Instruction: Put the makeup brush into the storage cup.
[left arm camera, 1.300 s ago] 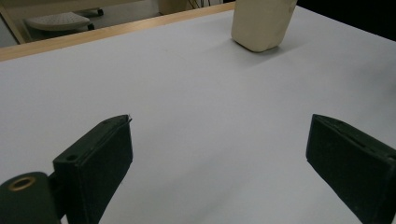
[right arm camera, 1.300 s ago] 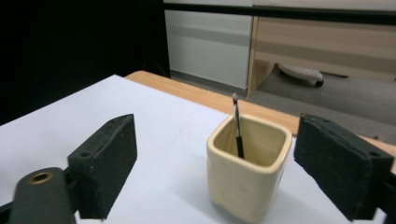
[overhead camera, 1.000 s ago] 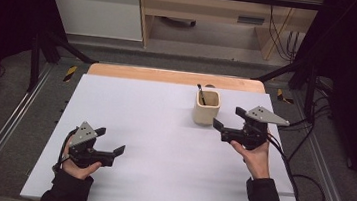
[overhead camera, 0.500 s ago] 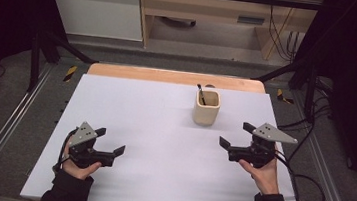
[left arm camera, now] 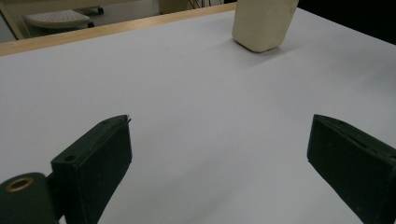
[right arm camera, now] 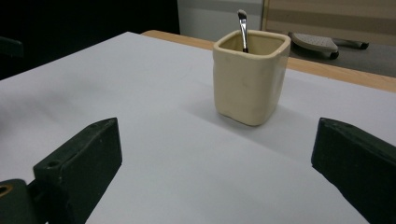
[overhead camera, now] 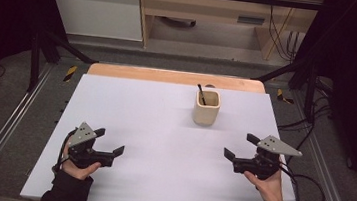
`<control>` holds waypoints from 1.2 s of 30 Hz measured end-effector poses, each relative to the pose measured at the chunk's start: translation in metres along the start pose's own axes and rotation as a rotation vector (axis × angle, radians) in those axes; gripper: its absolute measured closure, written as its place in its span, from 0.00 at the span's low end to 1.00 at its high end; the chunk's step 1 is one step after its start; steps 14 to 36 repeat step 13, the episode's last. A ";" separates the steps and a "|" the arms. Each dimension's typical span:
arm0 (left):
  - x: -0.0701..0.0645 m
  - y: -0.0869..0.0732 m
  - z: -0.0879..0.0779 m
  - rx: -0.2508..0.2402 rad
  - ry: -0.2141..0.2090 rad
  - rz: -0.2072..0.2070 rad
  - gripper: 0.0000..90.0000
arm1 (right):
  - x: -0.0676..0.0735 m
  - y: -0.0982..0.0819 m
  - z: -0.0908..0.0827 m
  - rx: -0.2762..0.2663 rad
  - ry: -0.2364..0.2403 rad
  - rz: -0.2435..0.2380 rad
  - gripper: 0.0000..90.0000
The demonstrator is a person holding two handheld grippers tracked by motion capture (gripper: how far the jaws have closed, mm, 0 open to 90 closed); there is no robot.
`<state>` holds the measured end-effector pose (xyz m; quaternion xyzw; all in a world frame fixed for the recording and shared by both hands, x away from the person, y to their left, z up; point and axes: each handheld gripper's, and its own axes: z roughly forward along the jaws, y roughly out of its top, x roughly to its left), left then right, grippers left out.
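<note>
Right tool [overhead camera: 237,147] drew back, opened; brush [overhead camera: 201,94] upright in cup [overhead camera: 206,109].

The top of the cream cup [left arm camera: 264,24] is cut off by the upper edge of the left gripper view. In the right gripper view, the lower part of the brush [right arm camera: 242,29] is hidden inside the cup [right arm camera: 250,79]. The bristle end cannot be made out. In the high view, the brush [overhead camera: 201,94] is too small to be identified more closely.
</note>
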<state>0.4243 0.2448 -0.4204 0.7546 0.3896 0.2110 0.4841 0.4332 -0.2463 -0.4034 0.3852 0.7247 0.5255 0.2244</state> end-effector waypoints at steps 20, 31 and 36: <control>0.002 -0.001 0.000 -0.001 0.004 -0.007 0.07 | -0.002 -0.010 -0.003 0.007 -0.007 0.028 0.03; 0.002 -0.001 0.000 -0.001 0.004 -0.007 0.07 | -0.002 -0.010 -0.003 0.007 -0.007 0.028 0.03; 0.002 -0.001 0.000 -0.001 0.004 -0.007 0.07 | -0.002 -0.010 -0.003 0.007 -0.007 0.028 0.03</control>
